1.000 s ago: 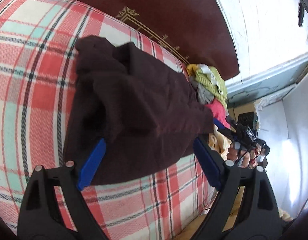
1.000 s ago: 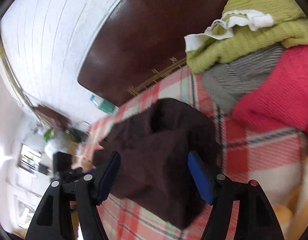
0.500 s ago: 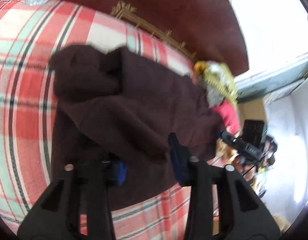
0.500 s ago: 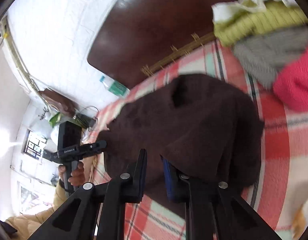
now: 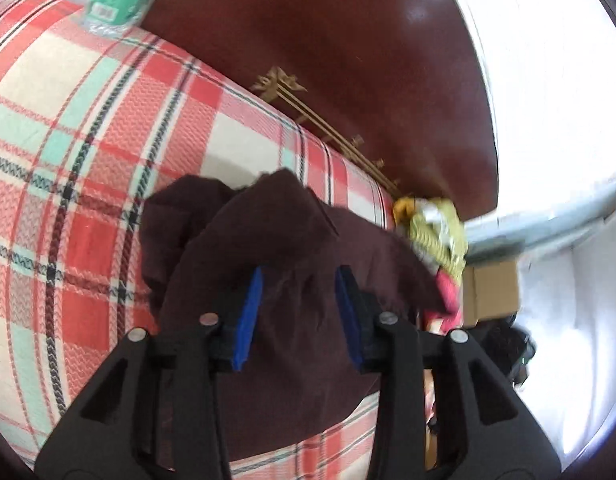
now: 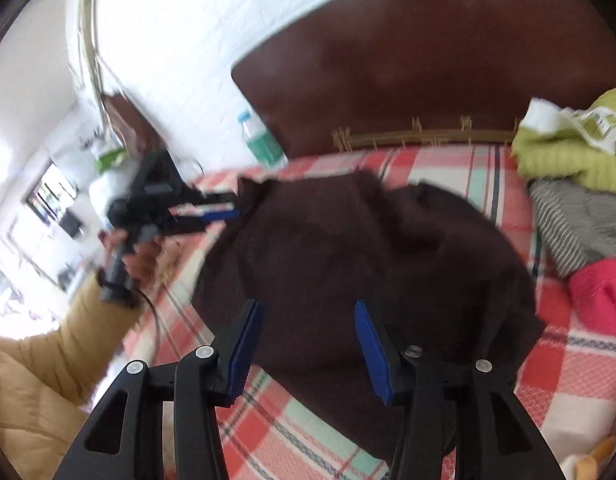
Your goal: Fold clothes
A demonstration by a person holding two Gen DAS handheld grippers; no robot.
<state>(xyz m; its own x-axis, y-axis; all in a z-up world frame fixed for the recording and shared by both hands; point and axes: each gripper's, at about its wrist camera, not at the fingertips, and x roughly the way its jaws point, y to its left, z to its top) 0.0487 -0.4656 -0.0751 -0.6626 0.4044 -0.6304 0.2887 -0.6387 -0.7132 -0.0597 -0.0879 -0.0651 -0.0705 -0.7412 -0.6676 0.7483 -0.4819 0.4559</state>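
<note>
Item: dark brown garment [image 5: 292, 320] on plaid bedcover [image 5: 88, 140]. My left tongs [image 5: 298, 300] and right tongs [image 6: 308, 340], clenched half a second ago, now opening, cloth released; fold laid.

The left gripper [image 5: 298, 314] hangs over a brown garment [image 5: 292, 280] on the plaid bed [image 5: 88, 160], jaws opening with cloth bunched between them.

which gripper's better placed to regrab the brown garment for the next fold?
Probably left. Left gripper has brown garment bunched between its opening jaws; right gripper, jaws opening too, sits over flat cloth.
</note>
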